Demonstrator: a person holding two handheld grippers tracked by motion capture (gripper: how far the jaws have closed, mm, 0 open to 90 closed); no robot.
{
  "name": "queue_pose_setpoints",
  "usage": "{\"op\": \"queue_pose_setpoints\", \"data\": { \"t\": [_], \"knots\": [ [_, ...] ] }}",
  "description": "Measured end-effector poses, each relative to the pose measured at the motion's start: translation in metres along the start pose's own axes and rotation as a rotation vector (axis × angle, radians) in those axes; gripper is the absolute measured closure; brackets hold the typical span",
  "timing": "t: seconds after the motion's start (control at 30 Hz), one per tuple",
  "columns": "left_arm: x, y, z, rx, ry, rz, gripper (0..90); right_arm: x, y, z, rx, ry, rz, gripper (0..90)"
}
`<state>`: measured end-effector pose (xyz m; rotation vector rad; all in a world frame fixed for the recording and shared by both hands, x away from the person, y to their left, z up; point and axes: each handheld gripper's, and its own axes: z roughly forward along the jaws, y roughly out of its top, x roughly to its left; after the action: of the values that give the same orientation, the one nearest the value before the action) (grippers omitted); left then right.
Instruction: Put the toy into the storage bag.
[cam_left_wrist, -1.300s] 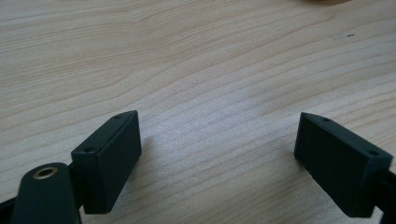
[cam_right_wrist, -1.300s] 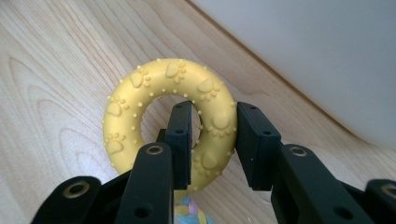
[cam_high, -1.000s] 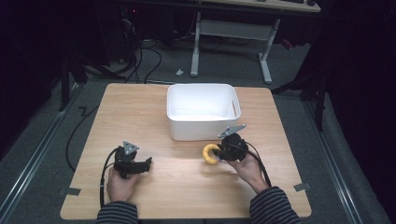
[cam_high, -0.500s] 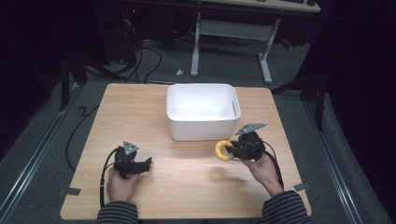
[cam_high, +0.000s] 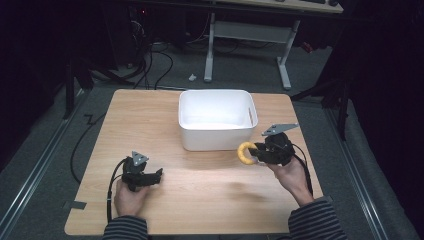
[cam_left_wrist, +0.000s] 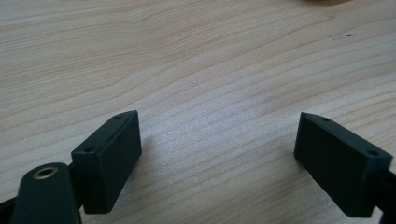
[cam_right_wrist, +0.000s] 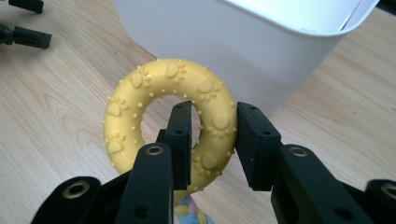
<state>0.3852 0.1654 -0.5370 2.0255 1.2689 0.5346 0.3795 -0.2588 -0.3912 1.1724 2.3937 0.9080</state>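
Dim room, wooden desk (cam_high: 210, 195). Right gripper (cam_right_wrist: 212, 140) clamps yellow ring toy (cam_right_wrist: 173, 116) across its band; rubbery, light, nubbed, likely grippy. Left gripper (cam_left_wrist: 219, 163) gapes, empty.

Your right hand-held gripper (cam_high: 256, 151) has carried the yellow ring (cam_high: 244, 152) up and away from you over the last second. A second ago the ring lay low near the desk (cam_high: 210, 200), in front of the white bin (cam_high: 218, 131). Now it hangs raised, level with the bin's near right corner and just beside its wall. The ring sits clamped between the jaws, one jaw through its hole. Your right hand (cam_high: 290, 175) has moved outward with it, toward the desk's right edge.
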Motion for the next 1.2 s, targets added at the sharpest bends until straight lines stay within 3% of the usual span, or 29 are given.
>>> {"op": "queue_pose_setpoints", "data": {
  "t": [0.53, 1.2],
  "knots": [
    [0.000, 0.000, 0.000, -0.001, 0.000, -0.001, 15.7, -0.009, 0.025, -0.024, -0.049, -0.017, 0.001, 68.4],
    [0.000, 0.000, 0.000, -0.001, 0.000, -0.001, 15.7, -0.016, 0.062, -0.030, -0.063, -0.023, 0.005, 68.3]
  ]
}}
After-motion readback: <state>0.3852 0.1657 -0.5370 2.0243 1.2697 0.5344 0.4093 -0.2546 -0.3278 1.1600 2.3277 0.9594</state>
